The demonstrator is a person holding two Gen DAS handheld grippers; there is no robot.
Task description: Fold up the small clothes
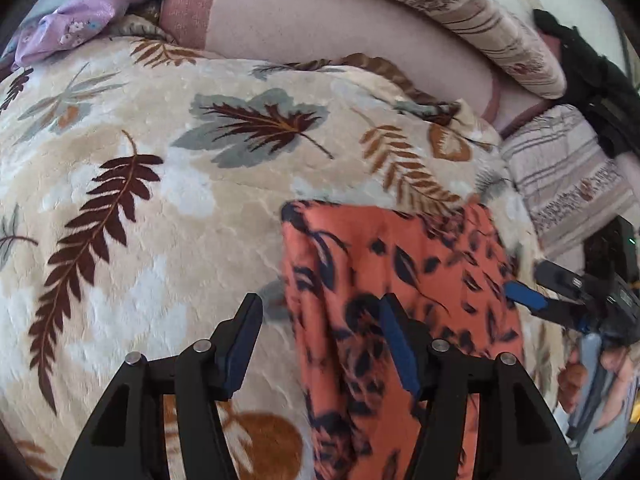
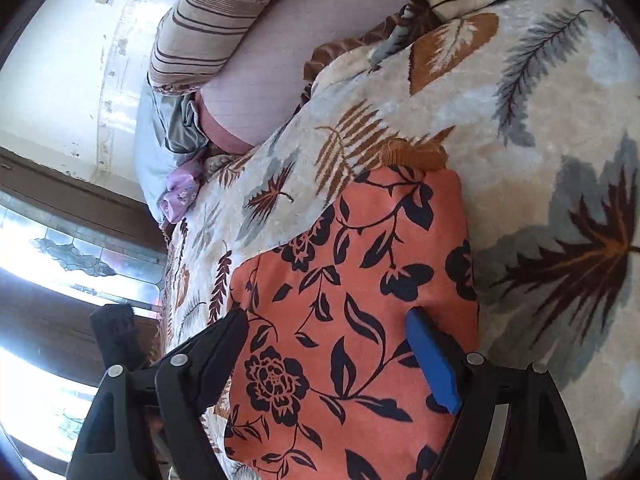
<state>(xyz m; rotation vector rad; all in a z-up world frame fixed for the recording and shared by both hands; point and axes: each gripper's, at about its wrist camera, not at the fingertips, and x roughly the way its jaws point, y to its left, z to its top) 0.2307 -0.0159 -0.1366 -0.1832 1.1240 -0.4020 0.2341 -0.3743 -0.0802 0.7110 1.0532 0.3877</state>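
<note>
Coral cloth [image 2: 352, 320] with dark flowers lay on the leaf-print blanket [image 1: 160, 220] of a bed, long axis running away from the right tongs [image 2: 332, 356] — released, straddling it. The left tongs [image 1: 320, 344], also released, stood at its left edge, perhaps touching — blur hid that. Striped pillows [image 1: 480, 32] lay beyond.

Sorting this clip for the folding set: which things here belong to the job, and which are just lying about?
Part of the job:
- orange flowered cloth
- left hand-held gripper, open
- right hand-held gripper, open over the cloth

Just lying about:
- leaf-patterned blanket
- striped pillow
- purple flowered cloth
- grey cloth
</note>
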